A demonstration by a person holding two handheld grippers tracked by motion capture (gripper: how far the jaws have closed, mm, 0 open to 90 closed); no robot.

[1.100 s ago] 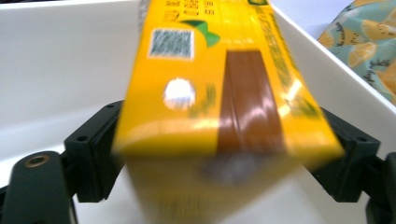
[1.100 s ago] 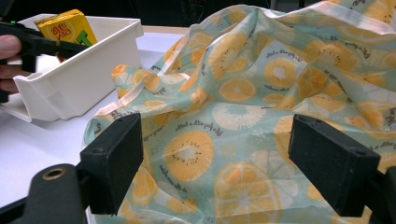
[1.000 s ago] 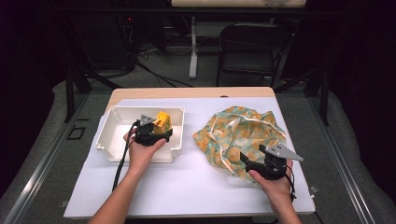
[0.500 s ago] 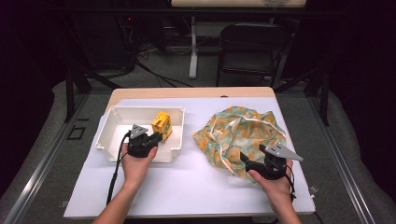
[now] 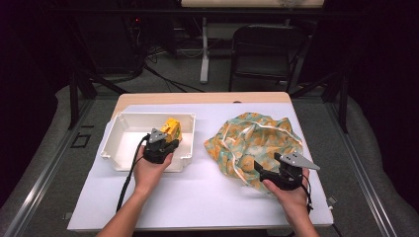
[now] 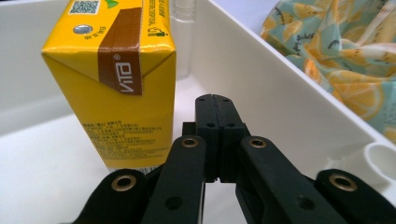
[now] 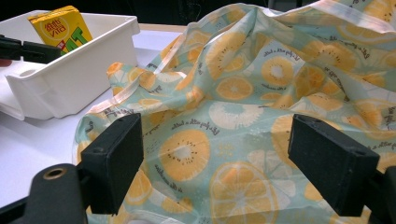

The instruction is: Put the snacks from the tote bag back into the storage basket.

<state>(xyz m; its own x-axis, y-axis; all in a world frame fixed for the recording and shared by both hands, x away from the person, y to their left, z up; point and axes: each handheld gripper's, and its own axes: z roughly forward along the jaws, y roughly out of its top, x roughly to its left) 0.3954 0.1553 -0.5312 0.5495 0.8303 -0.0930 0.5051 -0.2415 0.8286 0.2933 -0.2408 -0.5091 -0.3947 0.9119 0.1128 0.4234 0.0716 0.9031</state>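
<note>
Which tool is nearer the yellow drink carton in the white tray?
Left. The left tool sits shut right beside the yellow drink carton; the right tool is across the table at the fruit-print cloth bag.

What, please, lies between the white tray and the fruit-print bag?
Only bare white tabletop separates tray and bag, as the high view shows.

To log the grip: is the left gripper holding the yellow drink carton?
No, the left gripper is shut on nothing, beside the yellow carton.
</note>
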